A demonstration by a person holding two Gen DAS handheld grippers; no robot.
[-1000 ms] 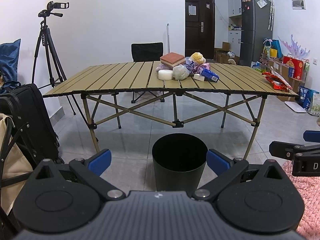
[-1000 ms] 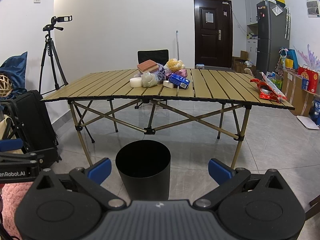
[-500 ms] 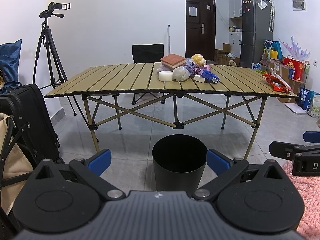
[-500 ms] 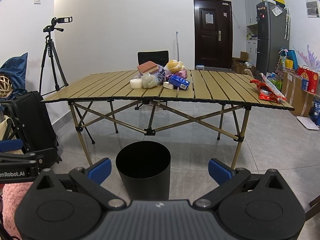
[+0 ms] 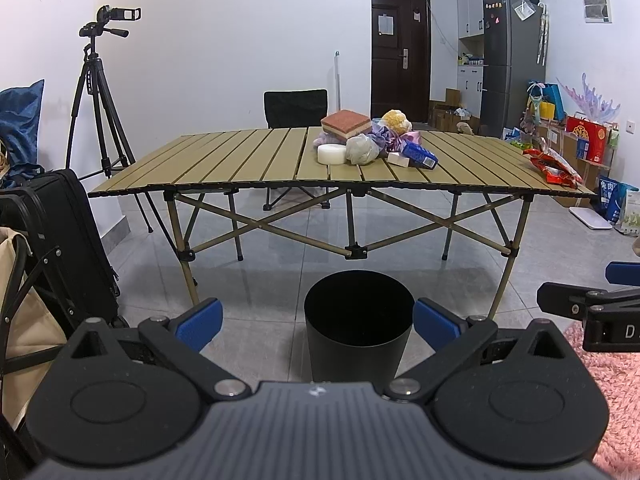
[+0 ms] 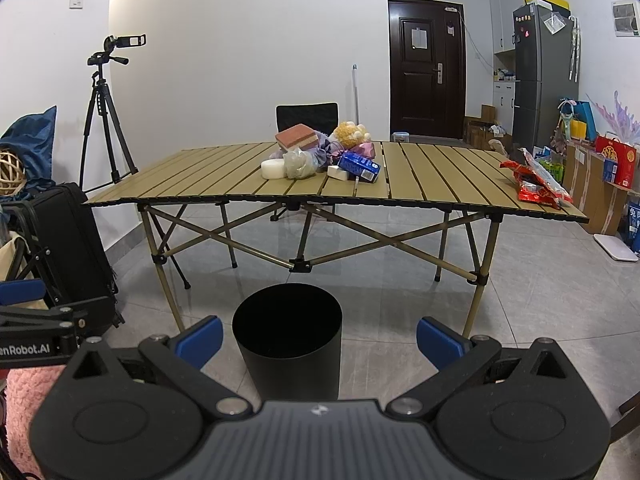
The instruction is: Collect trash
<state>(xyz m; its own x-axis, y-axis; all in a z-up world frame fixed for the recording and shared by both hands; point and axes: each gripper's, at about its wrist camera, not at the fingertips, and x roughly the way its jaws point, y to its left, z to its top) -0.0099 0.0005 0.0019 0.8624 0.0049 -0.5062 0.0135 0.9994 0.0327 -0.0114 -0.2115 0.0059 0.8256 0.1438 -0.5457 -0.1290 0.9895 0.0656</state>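
A black trash bin (image 5: 359, 326) (image 6: 287, 342) stands on the floor before a slatted folding table (image 5: 240, 164) (image 6: 432, 176). On the table lies a heap: a red-topped sponge (image 5: 346, 123) (image 6: 297, 137), a white roll (image 5: 331, 154) (image 6: 272, 169), a crumpled clear bag (image 5: 362, 149) (image 6: 299, 164), a blue carton (image 5: 419, 155) (image 6: 359, 165), a yellow plush (image 5: 395, 120) (image 6: 349, 133). A red snack wrapper (image 5: 552, 165) (image 6: 534, 182) lies near the right edge. My left gripper (image 5: 317, 322) and right gripper (image 6: 319, 338) hang open and empty, low, well short of the table.
A tripod with a camera (image 5: 100, 92) (image 6: 105, 116) stands at the left wall. A black suitcase (image 5: 76, 240) (image 6: 72, 248) is at the left. A black chair (image 5: 296, 108) sits behind the table. A fridge (image 5: 510, 60) and boxes line the right wall. A pink rug (image 5: 612, 392) lies at my right.
Both views have shifted only slightly; the table and bin keep nearly the same place. Both grippers stay open.
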